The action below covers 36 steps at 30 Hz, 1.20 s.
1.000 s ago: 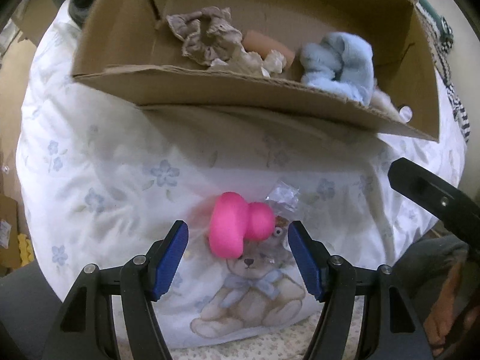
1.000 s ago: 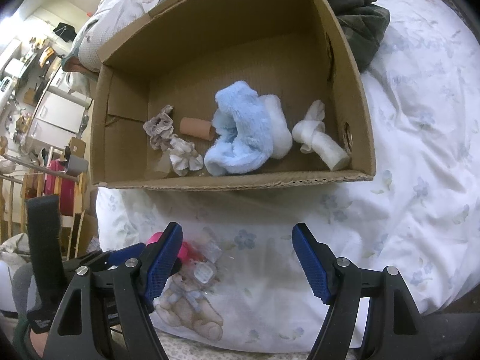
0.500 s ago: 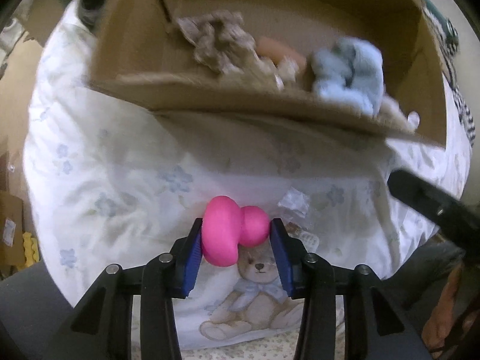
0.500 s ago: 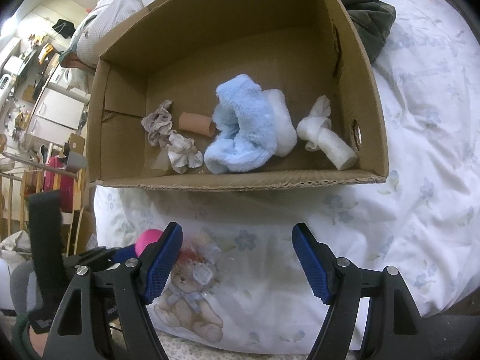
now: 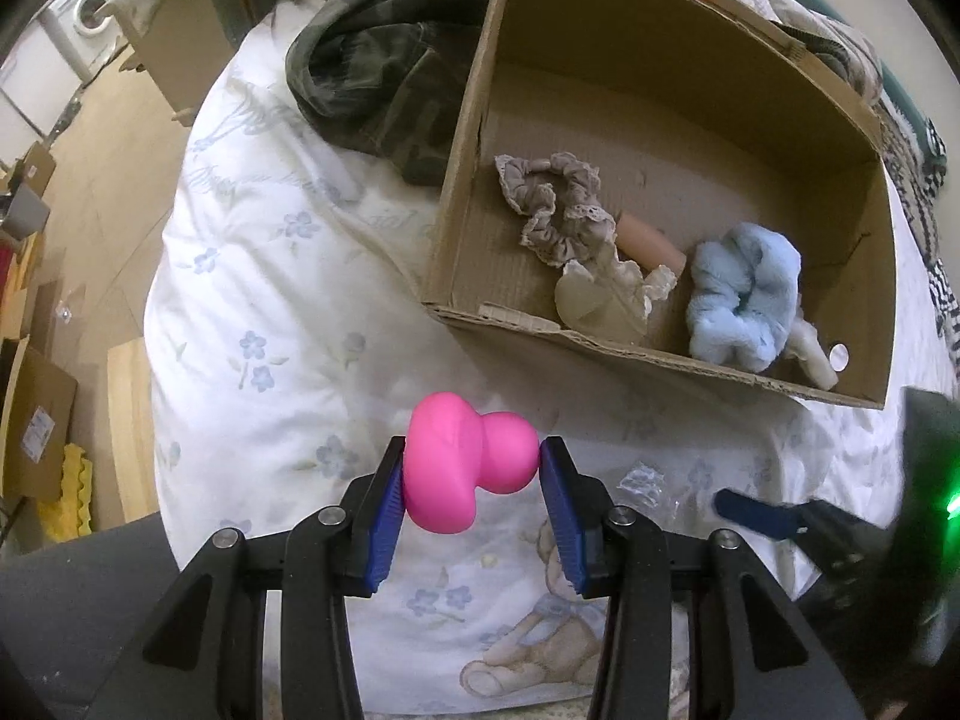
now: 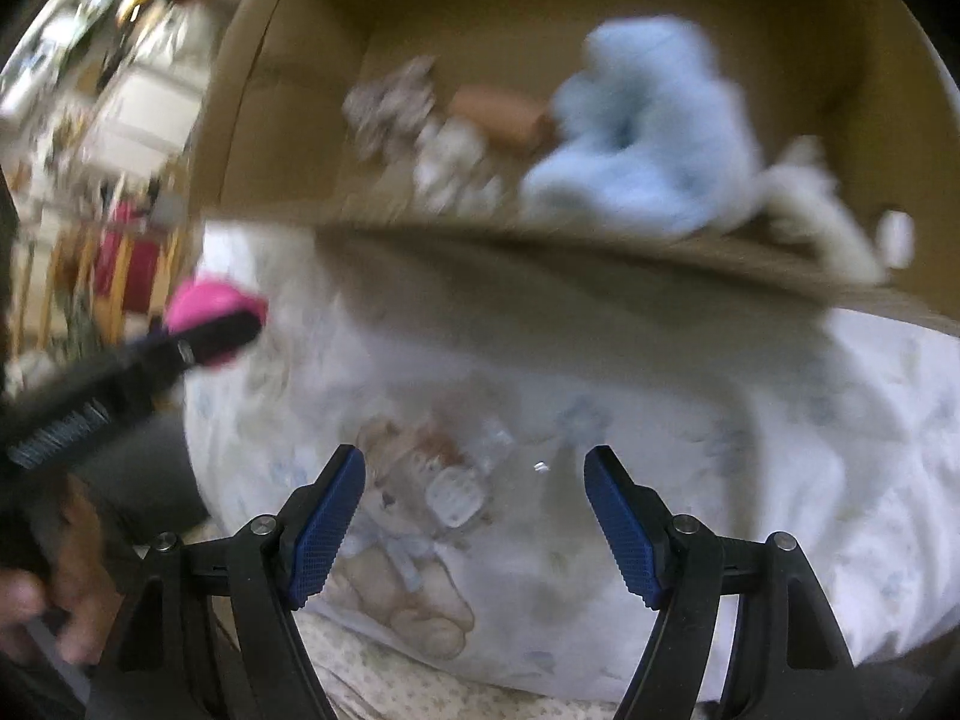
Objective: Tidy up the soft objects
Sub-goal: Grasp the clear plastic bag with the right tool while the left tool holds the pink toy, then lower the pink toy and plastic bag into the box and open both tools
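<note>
The pink toy [image 5: 465,468] is a smooth, rubbery lump in bright pink, made of a bigger rounded lobe on the left and a smaller ball-like lobe on the right. It sits clamped between the two blue pads of the left gripper [image 5: 471,474], held up above the bedspread and short of the box. In the blurred right wrist view the same toy [image 6: 210,306] shows at the left edge, at the tip of the left gripper.

The right gripper [image 6: 474,516] has its fingers wide apart with nothing between them, pointing down at the bedspread.

The bedspread [image 5: 270,276] is white with small pale blue flowers and a printed teddy bear [image 5: 540,642] near the bottom edge. Past the bed's left edge lie a wooden floor, cardboard boxes and a washing machine [image 5: 84,6] in the far corner.

The cardboard box [image 5: 462,192] lies open on the bed beyond the toy. Inside it are a beige lace scrunchie [image 5: 558,210], a small tan tube [image 5: 651,243], a fluffy light blue scrunchie [image 5: 744,300] and a white piece in the right corner. The box's near wall stands between the toy and these things. A dark green camouflage garment [image 5: 384,72] lies bunched against the box's left wall. Some crinkled clear plastic wrap [image 5: 645,480] lies on the bedspread just right of the left gripper.
</note>
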Each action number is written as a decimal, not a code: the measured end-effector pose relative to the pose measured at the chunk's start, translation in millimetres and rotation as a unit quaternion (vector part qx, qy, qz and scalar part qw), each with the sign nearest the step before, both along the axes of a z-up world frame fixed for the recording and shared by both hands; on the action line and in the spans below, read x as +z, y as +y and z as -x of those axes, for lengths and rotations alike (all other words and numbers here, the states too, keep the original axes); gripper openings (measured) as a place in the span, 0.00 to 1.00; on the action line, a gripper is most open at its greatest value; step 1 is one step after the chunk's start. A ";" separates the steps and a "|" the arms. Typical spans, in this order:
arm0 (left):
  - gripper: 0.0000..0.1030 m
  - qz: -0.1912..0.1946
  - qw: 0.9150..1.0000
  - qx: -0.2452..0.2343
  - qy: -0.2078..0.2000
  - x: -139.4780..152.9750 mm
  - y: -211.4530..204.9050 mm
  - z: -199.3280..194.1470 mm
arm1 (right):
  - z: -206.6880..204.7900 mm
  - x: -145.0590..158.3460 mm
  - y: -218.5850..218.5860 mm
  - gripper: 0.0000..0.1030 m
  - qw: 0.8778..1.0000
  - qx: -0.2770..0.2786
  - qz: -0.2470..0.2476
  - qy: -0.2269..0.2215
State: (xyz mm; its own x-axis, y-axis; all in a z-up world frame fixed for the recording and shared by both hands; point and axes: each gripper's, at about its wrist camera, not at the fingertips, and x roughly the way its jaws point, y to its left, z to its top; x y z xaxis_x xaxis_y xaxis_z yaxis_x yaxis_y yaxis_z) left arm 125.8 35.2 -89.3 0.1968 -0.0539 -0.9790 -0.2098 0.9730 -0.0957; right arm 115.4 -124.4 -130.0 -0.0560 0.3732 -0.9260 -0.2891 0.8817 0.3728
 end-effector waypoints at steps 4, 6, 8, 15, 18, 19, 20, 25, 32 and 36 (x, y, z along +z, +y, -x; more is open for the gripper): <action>0.39 0.002 1.000 0.000 0.000 1.5 6.4 2.1 | 11.8 -17.3 26.6 0.78 0.997 0.060 0.045 -0.004; 0.39 0.003 1.000 0.002 0.001 0.8 6.5 1.8 | 16.8 -20.5 33.9 0.78 0.994 0.080 0.066 -0.019; 0.39 0.003 1.000 0.005 0.003 -0.7 2.7 -0.1 | 20.8 -21.0 37.2 0.78 0.993 0.091 0.074 -0.027; 0.39 -0.015 1.000 0.009 0.011 -10.7 1.4 -3.3 | 27.6 -16.9 39.6 0.38 0.990 0.110 0.073 -0.047; 0.39 -0.012 1.000 0.017 0.013 -12.8 5.7 -2.4 | 28.5 -10.9 38.3 0.27 0.991 0.106 0.063 -0.052; 0.39 -0.013 1.000 0.018 0.011 -11.9 6.7 -1.5 | 27.6 -8.8 36.5 0.27 0.991 0.104 0.058 -0.054; 0.39 -0.014 1.000 0.019 0.008 -10.3 7.9 -0.1 | 26.5 -6.4 34.2 0.27 0.992 0.100 0.055 -0.057; 0.39 -0.026 1.000 0.017 -0.005 0.7 7.1 10.2 | 26.4 10.1 14.3 0.27 0.995 0.067 0.030 -0.068; 0.39 -0.048 0.998 -0.017 -0.038 21.9 -10.3 21.6 | 28.9 43.5 -11.5 0.27 0.996 0.027 -0.005 -0.088; 0.39 -0.059 0.995 -0.033 -0.067 38.5 -16.2 29.1 | 28.2 62.0 -24.8 0.27 0.995 0.000 -0.028 -0.098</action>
State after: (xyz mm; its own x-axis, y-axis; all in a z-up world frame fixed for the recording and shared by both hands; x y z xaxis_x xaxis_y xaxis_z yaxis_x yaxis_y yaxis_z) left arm 96.7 19.0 -50.7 0.3263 0.0426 -0.9443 -0.1388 0.9903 -0.0033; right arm 87.2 -149.2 -68.0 0.1239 0.4243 -0.8970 -0.3608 0.8614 0.3576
